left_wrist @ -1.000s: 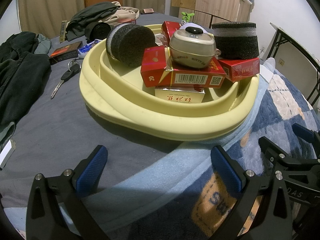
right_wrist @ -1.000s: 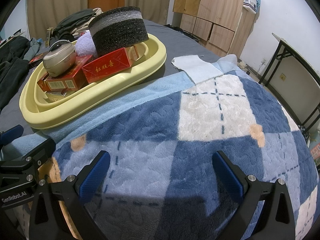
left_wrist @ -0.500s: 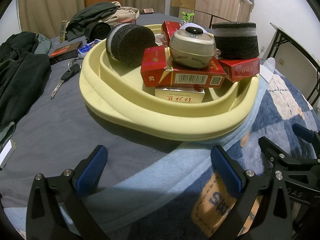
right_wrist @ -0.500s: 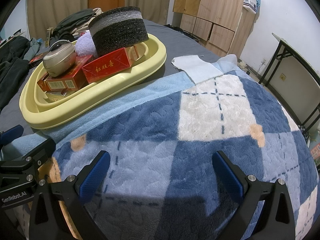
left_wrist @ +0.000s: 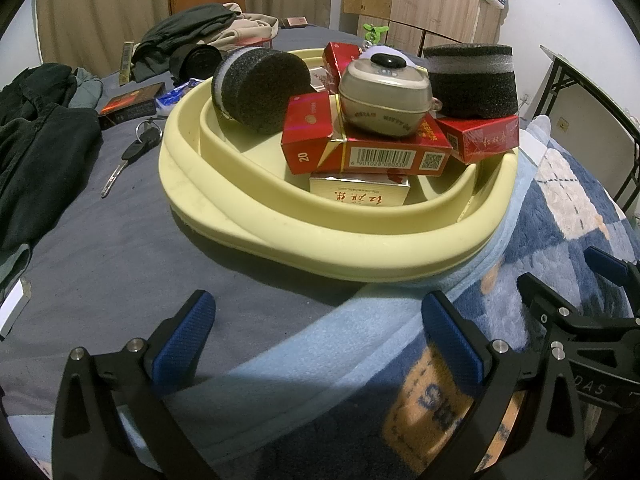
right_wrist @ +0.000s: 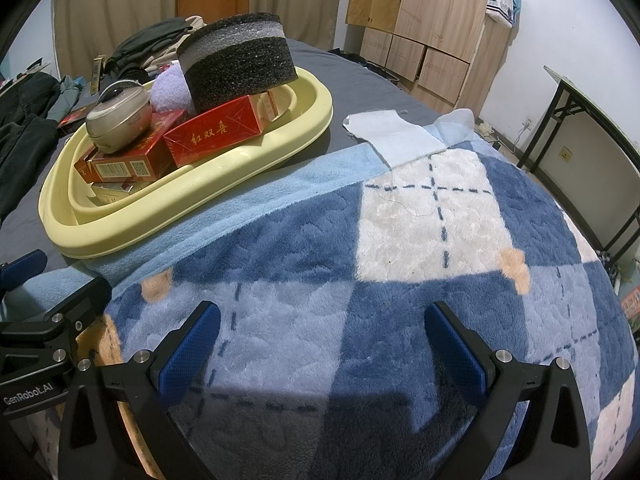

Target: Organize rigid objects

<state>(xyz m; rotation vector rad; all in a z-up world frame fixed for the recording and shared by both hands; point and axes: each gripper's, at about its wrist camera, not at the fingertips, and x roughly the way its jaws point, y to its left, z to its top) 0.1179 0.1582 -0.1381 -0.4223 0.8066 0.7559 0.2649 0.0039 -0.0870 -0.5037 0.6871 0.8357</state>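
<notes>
Bedroom clutter frames your work: a grey sheet (left_wrist: 100,264) with a blue checked blanket (right_wrist: 400,264) laid over part of it, and a pale yellow tray (left_wrist: 320,240) straddling the blanket's light-blue edge. Take that tray as your landmark. Piled inside it are red cartons (left_wrist: 380,156), a cream tin (left_wrist: 384,100) on top of them, one black foam cylinder (left_wrist: 260,88) lying on its side toward the tray's left, and another foam cylinder (left_wrist: 472,80) standing on a red carton (left_wrist: 484,140) at its right. Beyond the tray's left rim, on the sheet, lie a car key (left_wrist: 132,152) and a dark box (left_wrist: 132,104).

The pile looks top-heavy, so if you lift from it, I would start with the tin or the upright cylinder rather than a carton underneath. Approach level, centre the piece between the pads, and close gently; foam will squash if you squeeze hard.

Your left gripper (left_wrist: 320,344) hangs just in front of the tray's near rim, jaws spread wide, holding and touching nothing. Your right gripper (right_wrist: 322,344) sits to the tray's right over bare blanket, equally wide and empty.
</notes>
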